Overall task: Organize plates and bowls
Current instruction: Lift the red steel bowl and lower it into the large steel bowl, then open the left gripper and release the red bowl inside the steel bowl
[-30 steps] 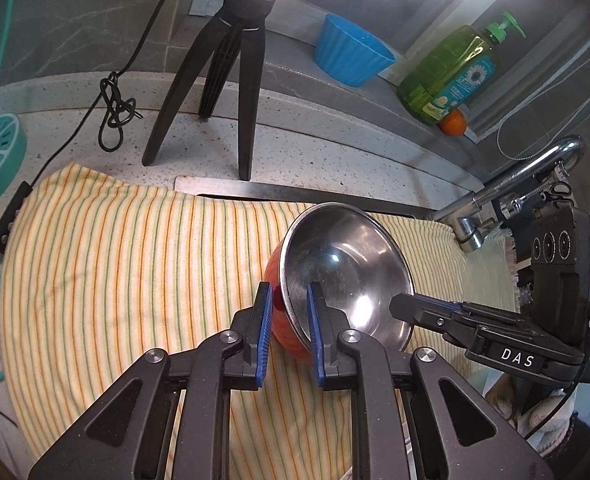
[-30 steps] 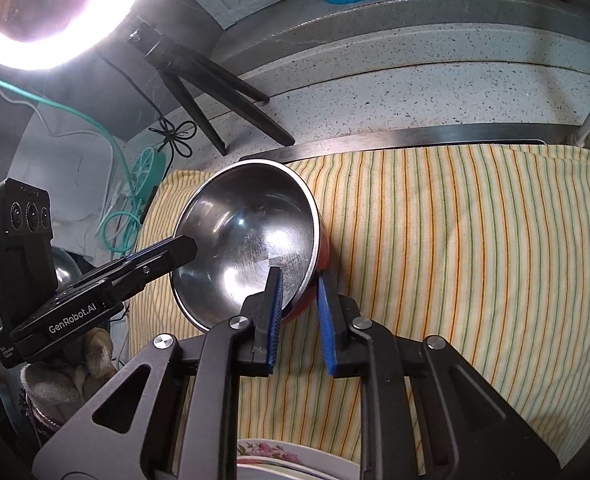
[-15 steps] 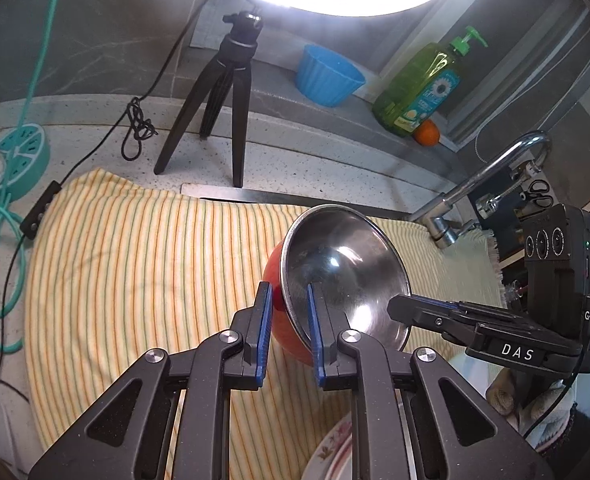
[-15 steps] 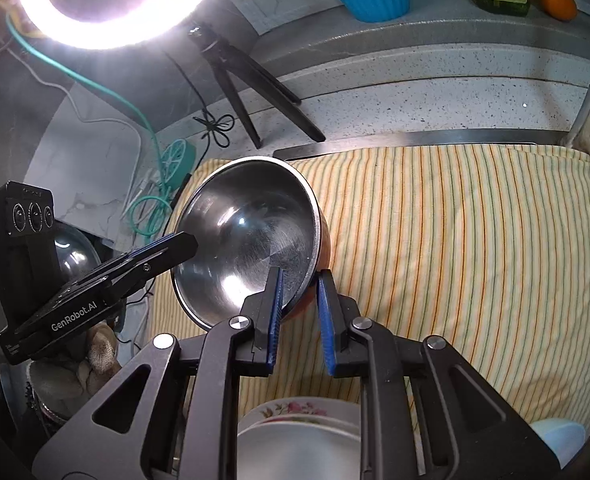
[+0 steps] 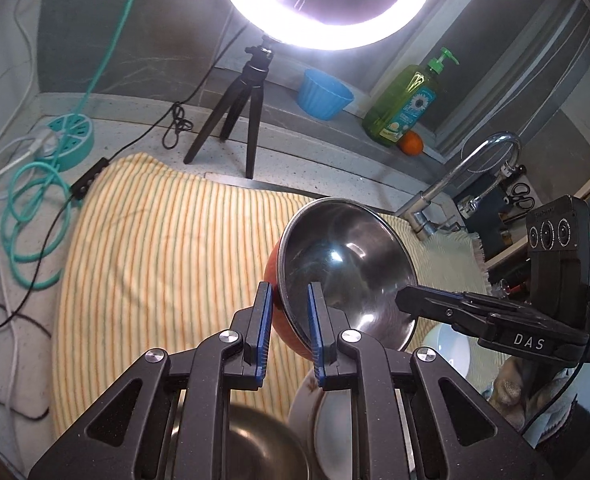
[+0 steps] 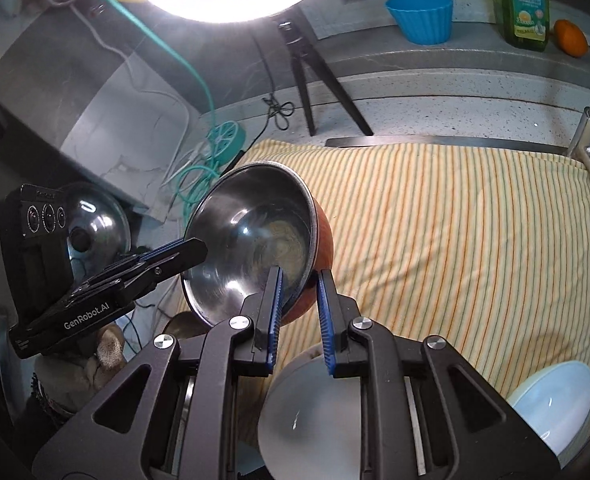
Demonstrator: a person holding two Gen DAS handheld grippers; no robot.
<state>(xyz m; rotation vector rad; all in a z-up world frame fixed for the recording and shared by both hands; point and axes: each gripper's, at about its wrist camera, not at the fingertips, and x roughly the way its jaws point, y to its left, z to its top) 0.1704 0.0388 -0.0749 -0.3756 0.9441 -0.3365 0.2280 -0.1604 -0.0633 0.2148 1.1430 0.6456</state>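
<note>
Both tongs clamped on one steel bowl, held in the air over the striped cloth.

Left tongs [image 5: 289,300] nearly closed, pads pinching the rim of the steel bowl [image 5: 345,264] (red-orange outside); right tongs [image 6: 299,285] the same on the opposite rim, also seen at [image 5: 405,298]. Bowl tilted, clear of the yellow striped cloth [image 5: 167,248] on the tabletop [image 5: 327,170]. Below, near the frame bottom: a floral plate [image 5: 305,394], a white bowl [image 6: 315,412], a pale blue bowl [image 6: 551,400]. Behind: ring light [image 5: 323,4] on tripod, blue cup [image 5: 323,94], green soap bottle [image 5: 407,106], orange [image 5: 411,142], tap [image 5: 459,176].
</note>
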